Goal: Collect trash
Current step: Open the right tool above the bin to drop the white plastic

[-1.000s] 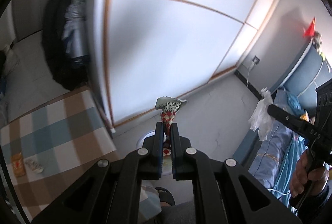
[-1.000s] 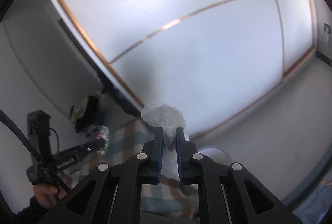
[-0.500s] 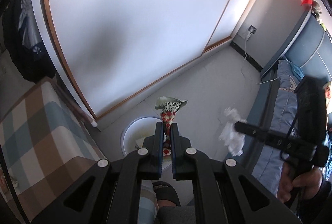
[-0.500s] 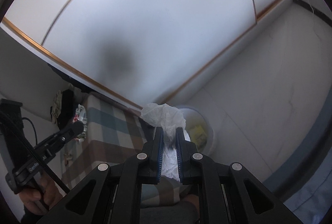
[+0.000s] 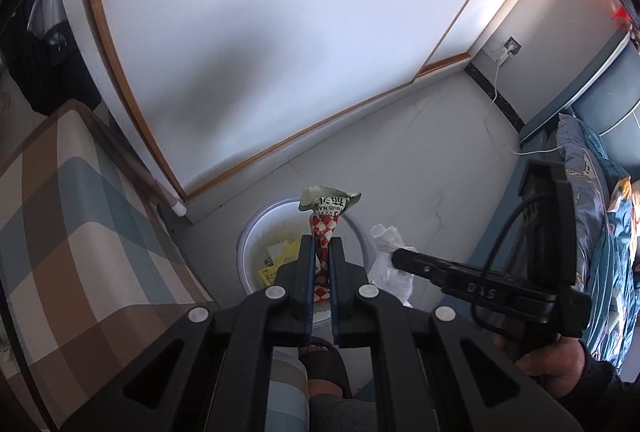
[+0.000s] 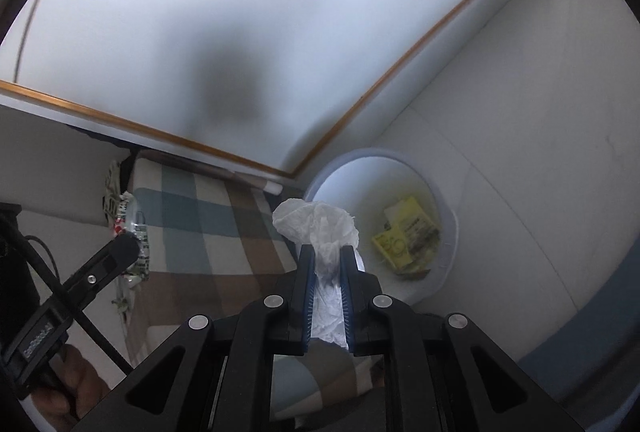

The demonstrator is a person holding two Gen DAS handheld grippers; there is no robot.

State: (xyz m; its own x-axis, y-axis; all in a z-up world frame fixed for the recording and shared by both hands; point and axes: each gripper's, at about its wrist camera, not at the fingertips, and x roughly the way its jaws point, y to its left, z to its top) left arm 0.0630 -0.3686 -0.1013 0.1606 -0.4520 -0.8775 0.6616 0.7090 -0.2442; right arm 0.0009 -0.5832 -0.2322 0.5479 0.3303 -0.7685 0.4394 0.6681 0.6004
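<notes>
Two loads, one per gripper, both hanging above the white bin [image 5: 362,232] on the floor. Far left, I note the checked cloth [image 5: 72,224] over the furniture beside the bin. My left gripper [image 5: 321,246] clamps a red-and-white snack wrapper [image 5: 326,216] by its twisted neck, so the printed end flares clear over the bin mouth. Yellow packets [image 6: 404,238] already lie inside. To the right, my right gripper [image 6: 327,254] pinches a crumpled white tissue [image 6: 316,222]; its loose bulk bulges past the tips. I judge both are poised for dropping in.
</notes>
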